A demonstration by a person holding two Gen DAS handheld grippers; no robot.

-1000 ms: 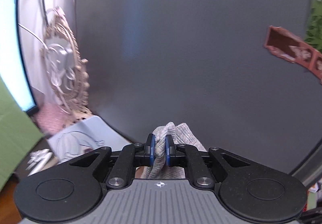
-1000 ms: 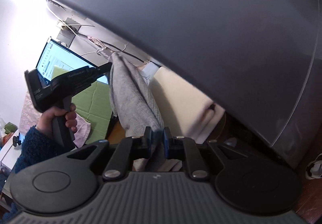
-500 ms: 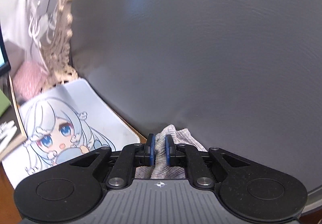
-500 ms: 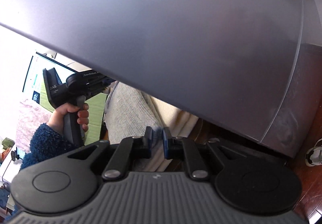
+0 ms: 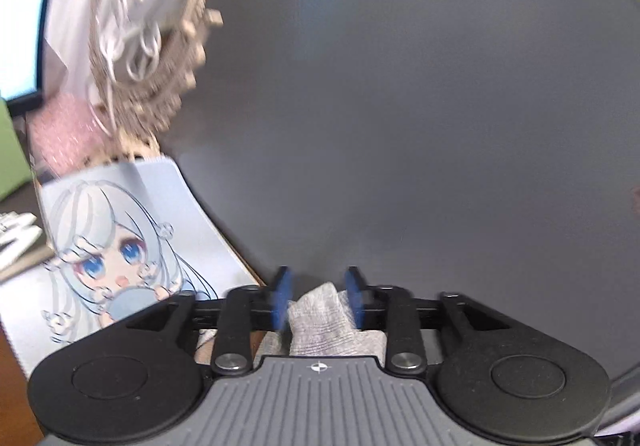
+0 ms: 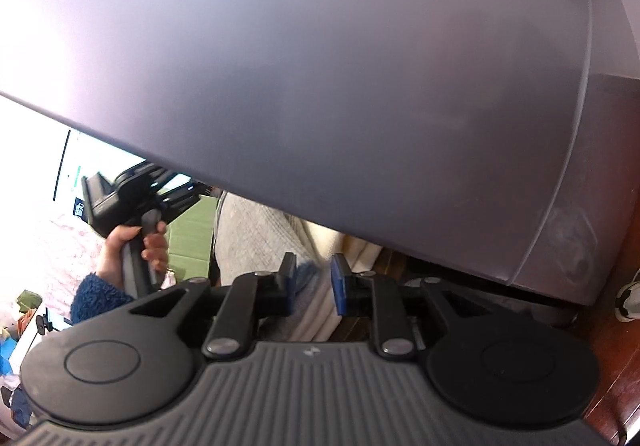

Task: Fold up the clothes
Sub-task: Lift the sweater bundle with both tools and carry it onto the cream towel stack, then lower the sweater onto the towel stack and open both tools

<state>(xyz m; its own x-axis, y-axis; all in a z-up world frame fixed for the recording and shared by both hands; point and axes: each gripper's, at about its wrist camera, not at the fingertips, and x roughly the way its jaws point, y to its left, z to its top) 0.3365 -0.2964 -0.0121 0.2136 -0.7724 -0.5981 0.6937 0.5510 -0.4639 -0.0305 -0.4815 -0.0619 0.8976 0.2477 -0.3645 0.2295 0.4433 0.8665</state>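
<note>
A grey knit garment point(image 5: 320, 320) lies at the near edge of the dark grey table top point(image 5: 400, 105). My left gripper point(image 5: 318, 298) stands open, its blue pads point(image 5: 282, 296) apart on either side of a bunched corner of the cloth. In the right wrist view the garment point(image 6: 248, 230) hangs below the table's edge point(image 6: 320, 65). My right gripper point(image 6: 315, 282) is open too, with cloth loose between its pads point(image 6: 338, 284). The left gripper's handle point(image 6: 132, 201) shows there, held by a hand point(image 6: 120, 246) in a blue fleece sleeve.
An anime-print mouse pad point(image 5: 120, 246) lies left of the table top. Behind it are a woven basket with white cables point(image 5: 152, 25), a pink cloth point(image 5: 64, 129) and a lit monitor point(image 5: 16, 5). Under the table are a cream cushion point(image 6: 356, 250), wooden floor point(image 6: 616, 366) and a shoe point(image 6: 628, 298).
Both grippers were shut on the grey garment and have now opened, letting go of it. The left wrist view has tilted down toward the table's near edge.
</note>
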